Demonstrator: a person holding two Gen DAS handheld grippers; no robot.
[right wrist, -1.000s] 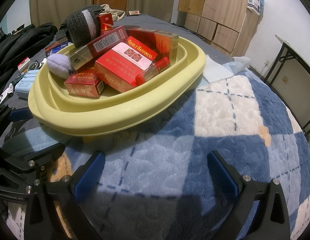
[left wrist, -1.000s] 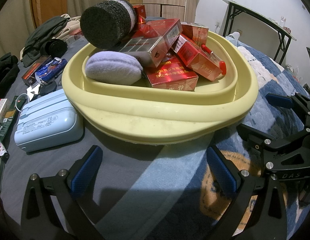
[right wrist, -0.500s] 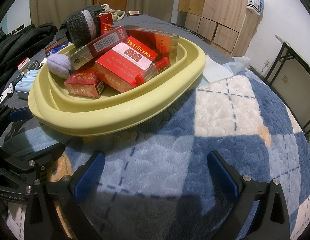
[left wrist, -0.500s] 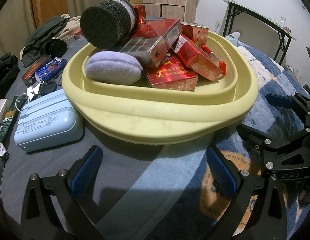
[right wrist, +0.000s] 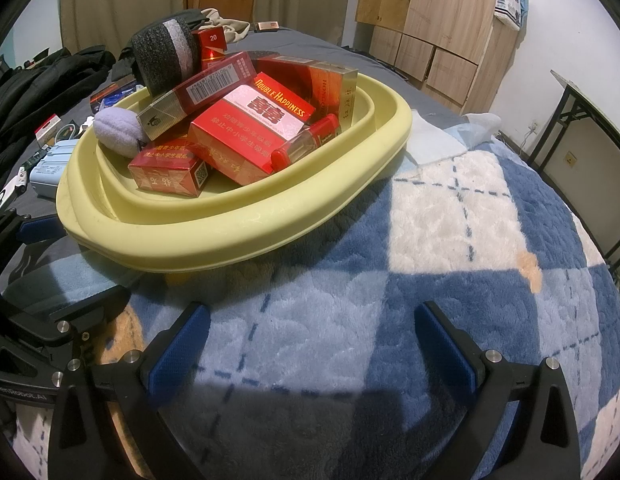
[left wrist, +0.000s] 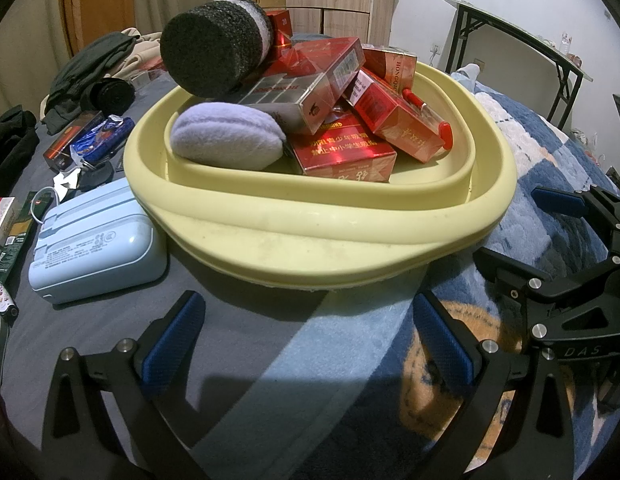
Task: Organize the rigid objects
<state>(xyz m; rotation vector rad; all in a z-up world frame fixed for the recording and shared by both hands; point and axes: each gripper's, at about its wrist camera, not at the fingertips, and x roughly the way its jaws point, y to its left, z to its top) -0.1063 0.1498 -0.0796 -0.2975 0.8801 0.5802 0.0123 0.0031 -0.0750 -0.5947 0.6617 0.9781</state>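
A pale yellow basin point(left wrist: 310, 236) point(right wrist: 238, 236) sits on the bed, piled with several red cigarette boxes point(left wrist: 345, 152) point(right wrist: 246, 136), a lilac plush puff point(left wrist: 226, 136) point(right wrist: 118, 130), a dark foam roll point(left wrist: 214, 48) point(right wrist: 164, 52) and a red-capped tube point(left wrist: 427, 114) point(right wrist: 306, 142). My left gripper point(left wrist: 306, 340) hovers open just short of the basin's near rim, holding nothing. Over the plaid blanket, right of the basin, my right gripper point(right wrist: 310, 344) is open and empty. Each gripper shows at the edge of the other's view.
A light blue case point(left wrist: 98, 240) lies against the basin's left side. Small packets, a blue wrapper point(left wrist: 98, 140) and dark clothes point(left wrist: 90, 68) crowd the far left. The blue-and-white blanket point(right wrist: 469, 240) spreads to the right. A black metal table point(left wrist: 521, 40) and wooden cabinets point(right wrist: 437, 20) stand behind.
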